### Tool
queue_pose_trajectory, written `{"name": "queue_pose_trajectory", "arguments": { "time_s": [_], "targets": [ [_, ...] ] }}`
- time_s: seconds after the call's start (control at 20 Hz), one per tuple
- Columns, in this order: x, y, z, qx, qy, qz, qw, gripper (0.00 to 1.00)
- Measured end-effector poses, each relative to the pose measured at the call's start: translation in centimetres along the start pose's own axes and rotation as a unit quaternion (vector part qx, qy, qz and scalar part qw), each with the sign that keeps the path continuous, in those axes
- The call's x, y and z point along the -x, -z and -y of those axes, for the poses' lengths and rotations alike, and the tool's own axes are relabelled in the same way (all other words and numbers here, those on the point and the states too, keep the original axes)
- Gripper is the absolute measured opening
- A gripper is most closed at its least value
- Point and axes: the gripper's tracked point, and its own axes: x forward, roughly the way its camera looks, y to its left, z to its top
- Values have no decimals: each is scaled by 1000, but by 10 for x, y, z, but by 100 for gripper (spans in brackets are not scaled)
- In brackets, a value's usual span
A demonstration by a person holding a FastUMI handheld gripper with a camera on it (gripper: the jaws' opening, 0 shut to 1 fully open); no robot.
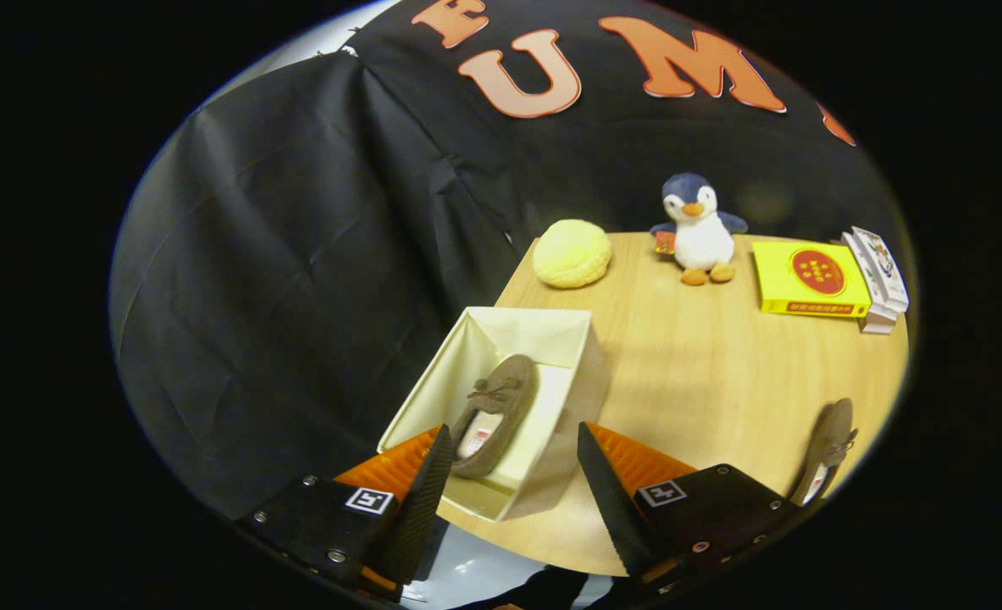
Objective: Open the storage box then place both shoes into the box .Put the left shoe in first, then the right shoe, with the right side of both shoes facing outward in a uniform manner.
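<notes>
A round wooden table (704, 373) stands before black cloth, with the open storage box (551, 326) at the middle left and one brown shoe (494, 413) already lying inside it. The gripper (513, 474) is spread wide and holds nothing, low in the frame. The other shoe (828, 449) waits at the lower right by the table's edge, so a clumsy grab could push it off.
</notes>
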Motion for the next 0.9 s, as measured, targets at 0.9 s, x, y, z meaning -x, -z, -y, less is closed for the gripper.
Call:
{"name": "queue_pose_trajectory", "arguments": {
  "time_s": [0.9],
  "targets": [
    [99, 133, 325, -50, 248, 7, 967, 96]
  ]
}}
